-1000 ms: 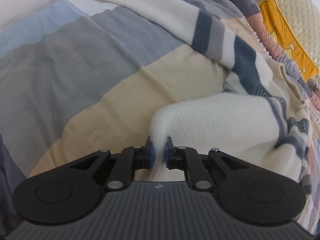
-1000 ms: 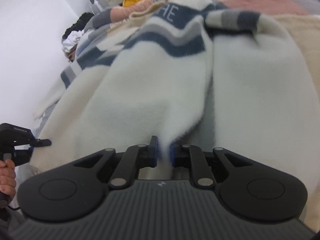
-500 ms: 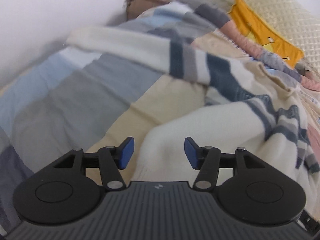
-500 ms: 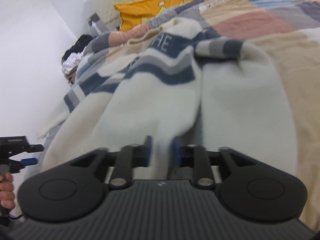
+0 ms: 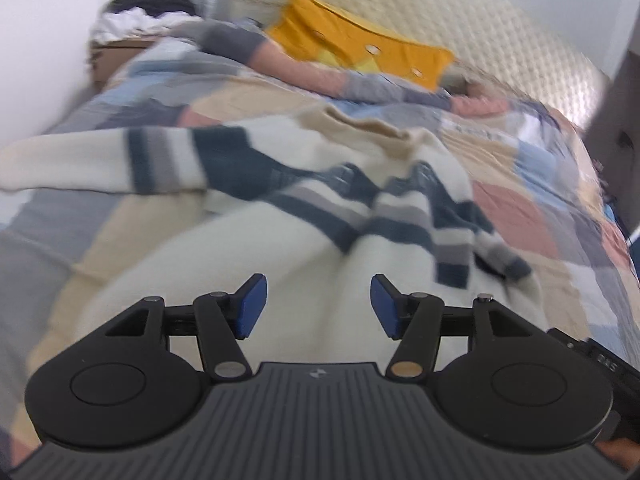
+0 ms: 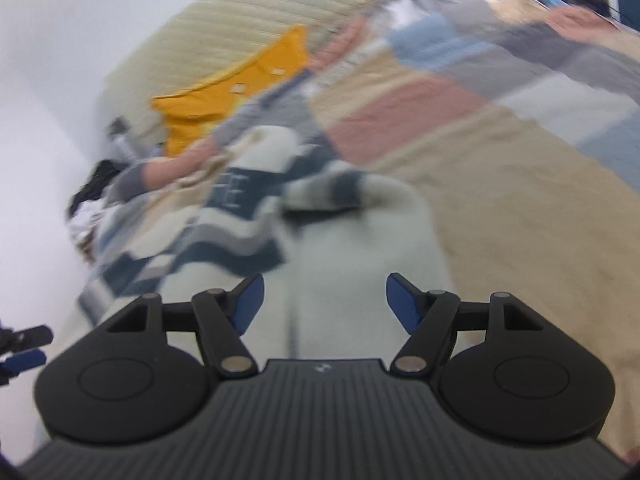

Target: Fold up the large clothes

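Observation:
A cream sweater [image 5: 248, 240] with navy and grey stripes lies spread on the patchwork bedspread [image 5: 532, 216], one sleeve stretched out to the left and the other folded across the body. My left gripper [image 5: 316, 304] hovers open above the sweater's cream lower part, nothing between its blue pads. In the right wrist view the same sweater [image 6: 344, 252] lies below my right gripper [image 6: 324, 300], whose jaws are opening with nothing between them. The left gripper's tips [image 6: 24, 346] show at that view's left edge.
An orange cushion [image 5: 360, 52] leans on the quilted headboard [image 5: 500, 28] at the far end of the bed. A box with dark and white clothes [image 5: 136, 20] stands by the white wall at the far left. Dark furniture [image 5: 620, 128] stands at the right.
Both grippers were shut on the sweater's cream hem; they have let go and opened. Both have risen and drawn back, so more of the bed and the headboard shows.

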The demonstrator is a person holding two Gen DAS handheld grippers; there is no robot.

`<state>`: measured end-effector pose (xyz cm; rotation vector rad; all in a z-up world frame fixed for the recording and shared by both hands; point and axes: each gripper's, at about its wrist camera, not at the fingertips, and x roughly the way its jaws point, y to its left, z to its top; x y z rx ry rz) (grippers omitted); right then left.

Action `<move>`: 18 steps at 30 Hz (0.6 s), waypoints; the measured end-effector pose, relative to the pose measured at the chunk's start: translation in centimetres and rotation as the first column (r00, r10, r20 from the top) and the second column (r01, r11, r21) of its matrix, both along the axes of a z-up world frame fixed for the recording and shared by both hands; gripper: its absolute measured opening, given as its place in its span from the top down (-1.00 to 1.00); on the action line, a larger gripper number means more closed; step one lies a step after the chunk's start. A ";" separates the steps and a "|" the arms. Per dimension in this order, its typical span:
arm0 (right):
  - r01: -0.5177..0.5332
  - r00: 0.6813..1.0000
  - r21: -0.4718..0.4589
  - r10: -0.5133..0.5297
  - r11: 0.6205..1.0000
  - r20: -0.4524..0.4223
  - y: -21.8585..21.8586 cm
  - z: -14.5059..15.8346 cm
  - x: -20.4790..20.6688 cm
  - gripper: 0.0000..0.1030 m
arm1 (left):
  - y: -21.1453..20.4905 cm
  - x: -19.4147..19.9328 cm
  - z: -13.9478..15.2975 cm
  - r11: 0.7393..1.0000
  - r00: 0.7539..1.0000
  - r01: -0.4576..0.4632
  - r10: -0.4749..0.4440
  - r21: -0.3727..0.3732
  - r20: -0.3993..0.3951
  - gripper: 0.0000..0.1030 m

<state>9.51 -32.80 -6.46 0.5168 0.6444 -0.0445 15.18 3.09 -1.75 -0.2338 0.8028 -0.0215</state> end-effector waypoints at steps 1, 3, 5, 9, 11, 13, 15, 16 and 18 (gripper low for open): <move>0.027 0.999 -0.003 -0.027 1.000 -0.021 -0.4 -0.4 0.2 -0.36 | -0.6 0.4 -0.6 1.000 1.000 0.021 -0.021 -0.005 -0.005 -0.23; 0.074 0.996 -0.013 -0.075 0.997 -0.052 -1.2 -1.1 0.4 -0.36 | -1.3 1.5 -2.2 0.998 0.998 0.051 -0.052 -0.020 -0.036 -0.23; 0.134 0.988 -0.032 -0.136 0.990 -0.079 -1.8 -1.6 0.5 -0.38 | -1.3 2.7 -4.4 0.997 0.993 0.057 -0.063 -0.060 -0.100 -0.23; 0.190 0.975 0.003 -0.189 0.982 -0.114 -3.2 -2.5 0.5 -0.37 | -0.3 3.4 -7.9 0.993 0.980 0.034 -0.055 -0.114 -0.192 -0.23; 0.215 0.967 0.013 -0.211 0.976 -0.143 -3.7 -3.2 0.6 -0.38 | 0.2 3.4 -9.0 0.993 0.977 0.031 -0.054 -0.113 -0.206 -0.23; 0.228 0.959 0.069 -0.211 0.971 -0.189 -4.3 -4.2 0.8 -0.39 | 0.6 3.6 -9.7 0.993 0.974 0.023 -0.049 -0.118 -0.221 -0.23; 0.217 0.957 0.138 -0.183 0.966 -0.227 -4.6 -5.4 1.2 -0.38 | 0.8 3.8 -10.5 0.990 0.971 0.004 -0.037 -0.138 -0.236 -0.23; 0.216 0.956 0.153 -0.177 0.964 -0.234 -4.5 -5.7 1.2 -0.39 | 0.8 3.9 -10.9 0.989 0.969 -0.004 -0.034 -0.150 -0.244 -0.23; 0.206 0.961 0.168 -0.167 0.964 -0.219 -4.4 -5.7 1.1 -0.39 | 0.5 4.1 -11.2 0.988 0.968 -0.001 -0.036 -0.151 -0.248 -0.23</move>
